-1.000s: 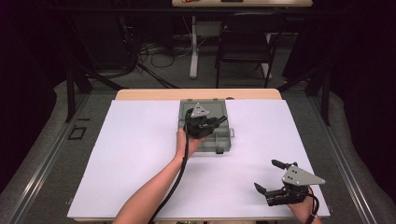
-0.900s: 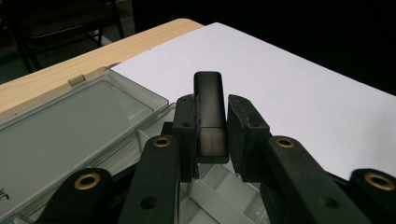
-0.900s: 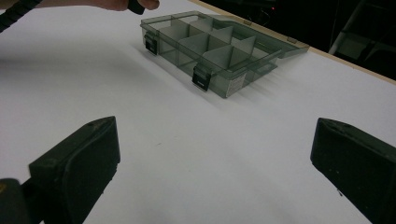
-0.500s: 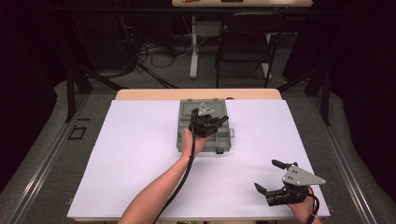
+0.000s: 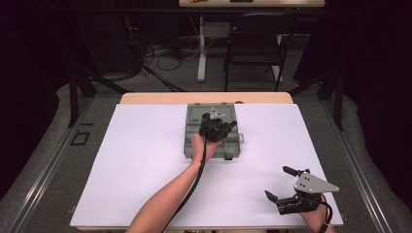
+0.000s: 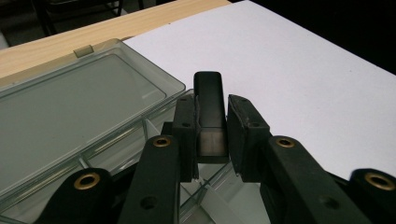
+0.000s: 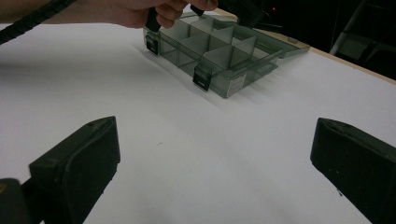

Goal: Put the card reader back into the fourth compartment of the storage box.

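Observation:
A grey see-through compartment box stands open at the table's far middle, its lid laid flat behind it. My left gripper hovers over the box's right half. In the left gripper view its jaws are shut on a small black rectangular block, held above the dividers. My right gripper rests near the front right corner of the table, jaws wide open with nothing between them. In the right gripper view the box shows farther off with the other hand above it.
A white sheet covers the wooden table. A cable trails along the left forearm. Beyond the table stand a black chair and cables on the floor.
The left hand has shifted a little to the right over the box, still holding the black block. The right gripper has stayed put.

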A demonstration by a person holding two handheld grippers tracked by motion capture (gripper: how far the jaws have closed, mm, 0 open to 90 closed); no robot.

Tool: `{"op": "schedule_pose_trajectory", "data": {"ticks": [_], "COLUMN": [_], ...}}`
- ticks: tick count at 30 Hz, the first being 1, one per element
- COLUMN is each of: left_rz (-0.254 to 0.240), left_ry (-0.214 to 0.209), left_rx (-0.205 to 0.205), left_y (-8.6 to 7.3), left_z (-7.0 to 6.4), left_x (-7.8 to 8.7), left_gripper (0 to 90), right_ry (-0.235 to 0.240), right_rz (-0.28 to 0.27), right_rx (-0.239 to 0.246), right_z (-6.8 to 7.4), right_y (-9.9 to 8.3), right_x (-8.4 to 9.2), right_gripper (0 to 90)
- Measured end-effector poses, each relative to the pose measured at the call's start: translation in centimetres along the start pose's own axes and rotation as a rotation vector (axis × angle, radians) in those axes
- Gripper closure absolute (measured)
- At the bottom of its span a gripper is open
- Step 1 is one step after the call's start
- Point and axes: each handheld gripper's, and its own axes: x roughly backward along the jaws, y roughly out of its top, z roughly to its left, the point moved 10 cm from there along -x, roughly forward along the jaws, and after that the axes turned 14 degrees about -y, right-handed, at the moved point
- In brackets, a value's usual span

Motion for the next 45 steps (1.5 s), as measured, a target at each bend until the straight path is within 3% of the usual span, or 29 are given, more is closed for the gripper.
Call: {"op": "schedule_pose_trajectory", "data": {"ticks": [14,15,20,21,26,36,45], "left_rz": [0.037,0.037,0.063,0.067,0.075,0.097,0.11], "left_ry": [0.057,0.059,0.04,0.038,-0.004,-0.033,-0.039], "left_rx": [0.038,0.035,0.028,0.024,-0.02,-0.073,-0.081], "left_y": [-0.6,-0.6,-0.6,-0.6,-0.9,-1.9,-3.2], "left_z": [0.7,0.7,0.1,0.0,-1.0,-2.0,-2.3], "left_x": [-1.2,-1.2,-1.0,-0.8,1.3,5.6,8.3], "left_gripper": [73.7,71.4,32.9,32.9,16.4,8.8,5.5], "right_ry": [0.001,0.001,0.004,0.004,0.007,0.012,0.014], "right_rz": [0.007,0.007,0.003,0.003,-0.002,0.005,0.011], "right_rx": [0.003,0.004,0.005,0.005,0.01,0.009,0.007], "right_z": [0.0,0.0,0.0,0.0,0.1,0.2,0.2], "right_y": [0.0,0.0,0.0,0.0,0.1,0.0,-0.1], "right_x": [0.0,0.0,0.0,0.0,0.2,0.1,0.0], "right_gripper": [1.1,1.1,1.2,1.2,1.1,1.2,1.1]}}
